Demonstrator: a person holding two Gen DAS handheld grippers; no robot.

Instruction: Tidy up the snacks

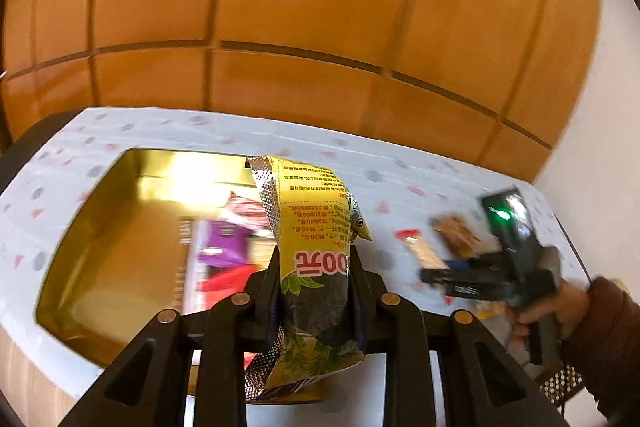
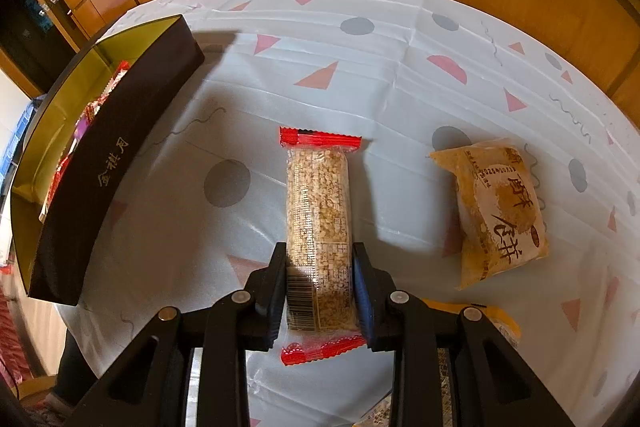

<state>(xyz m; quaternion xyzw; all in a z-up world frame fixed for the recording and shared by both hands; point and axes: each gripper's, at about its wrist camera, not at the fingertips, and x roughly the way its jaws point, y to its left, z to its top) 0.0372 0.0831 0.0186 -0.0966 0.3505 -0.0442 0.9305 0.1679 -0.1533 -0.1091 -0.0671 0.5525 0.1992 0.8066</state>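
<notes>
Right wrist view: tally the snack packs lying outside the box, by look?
Clear pack with red ends, grain bar, between the right gripper fingers: 1
Tan pastry pack: 1
Yellow pack, mostly hidden: 1
Total: 3

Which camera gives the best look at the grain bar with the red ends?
The right wrist view. There the grain bar lies sharp and whole on the tablecloth, between the right claw fingers. The left wrist view shows the bar only small and blurred, beside the right claw.

yellow snack packet, gold-lined box
</notes>
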